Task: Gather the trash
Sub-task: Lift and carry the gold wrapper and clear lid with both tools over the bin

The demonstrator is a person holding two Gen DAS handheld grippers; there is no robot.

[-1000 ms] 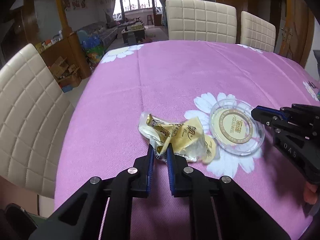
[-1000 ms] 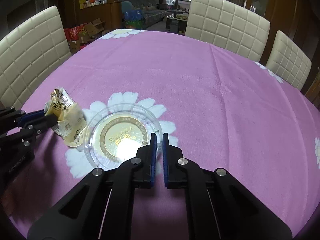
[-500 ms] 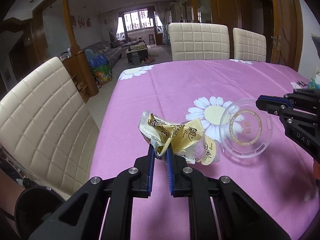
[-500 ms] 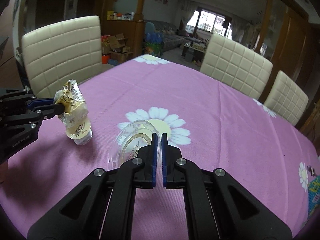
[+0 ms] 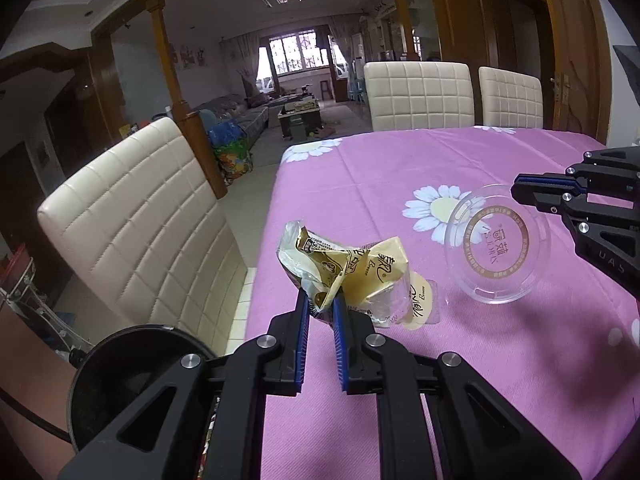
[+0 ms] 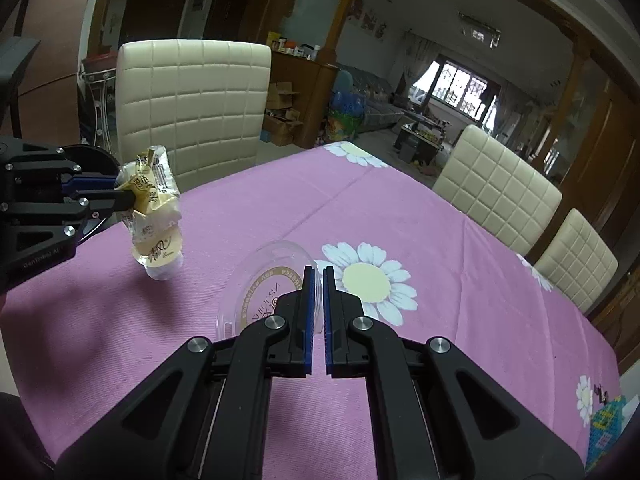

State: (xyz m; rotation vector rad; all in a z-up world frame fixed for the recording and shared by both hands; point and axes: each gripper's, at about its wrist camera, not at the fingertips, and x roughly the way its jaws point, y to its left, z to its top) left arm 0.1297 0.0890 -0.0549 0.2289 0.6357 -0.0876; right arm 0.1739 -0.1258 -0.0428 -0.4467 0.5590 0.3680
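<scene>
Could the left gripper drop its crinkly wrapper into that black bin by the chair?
Probably yes. The left gripper, jaws shut on the gold wrapper, hangs near the table edge, and the black bin sits open just below beside it. Nothing seems to be between them. The cream chair stands behind the bin.

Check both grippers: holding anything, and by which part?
Left gripper pinches the crumpled yellow wrapper by its lower edge. Right gripper clamps the clear plastic lid at its rim.
</scene>
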